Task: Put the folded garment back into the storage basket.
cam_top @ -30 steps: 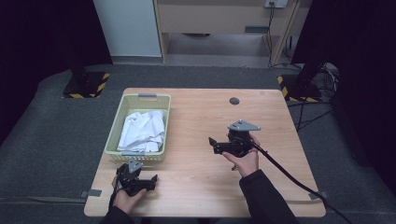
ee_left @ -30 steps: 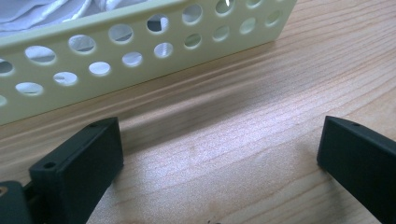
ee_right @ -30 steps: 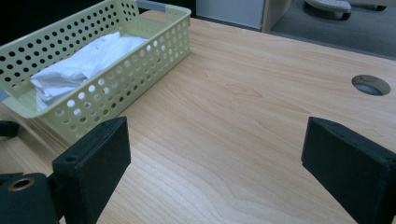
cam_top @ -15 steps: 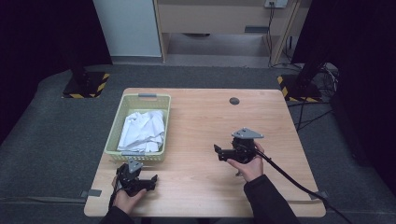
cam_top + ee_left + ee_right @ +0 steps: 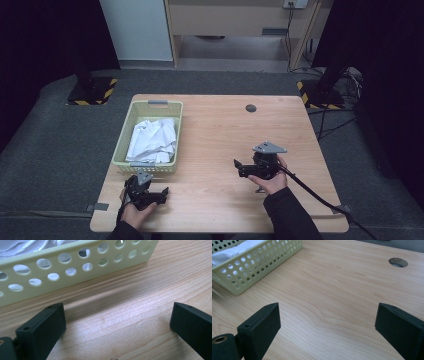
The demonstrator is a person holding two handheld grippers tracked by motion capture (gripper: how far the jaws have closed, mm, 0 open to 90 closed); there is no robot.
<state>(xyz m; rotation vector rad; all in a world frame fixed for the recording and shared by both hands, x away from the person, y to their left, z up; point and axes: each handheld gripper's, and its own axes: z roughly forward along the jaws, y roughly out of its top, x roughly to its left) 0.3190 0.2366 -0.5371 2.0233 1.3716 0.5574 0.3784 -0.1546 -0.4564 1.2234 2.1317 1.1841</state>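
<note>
We hold the left hand-held gripper (image 5: pixel 159 192) low at the near left corner of the tabletop (image 5: pixel 215 140), just in front of the basket (image 5: pixel 125 145). Its jaws stand wide apart with nothing between them; in the left gripper view they frame bare wood, and the basket's perforated near wall (image 5: pixel 75 262) runs close ahead. White cloth (image 5: pixel 152 140) lies crumpled inside the basket and shows through the holes (image 5: pixel 17 247).

We hold the right hand-held gripper (image 5: pixel 239 167) over the near right part of the tabletop, well apart from the basket, pointing left towards it. Its jaws are also spread wide and grip nothing. In the right gripper view they frame bare wood, with the basket's corner (image 5: pixel 257 262) at upper left and a round cable hole (image 5: pixel 398 262) at upper right.
</note>
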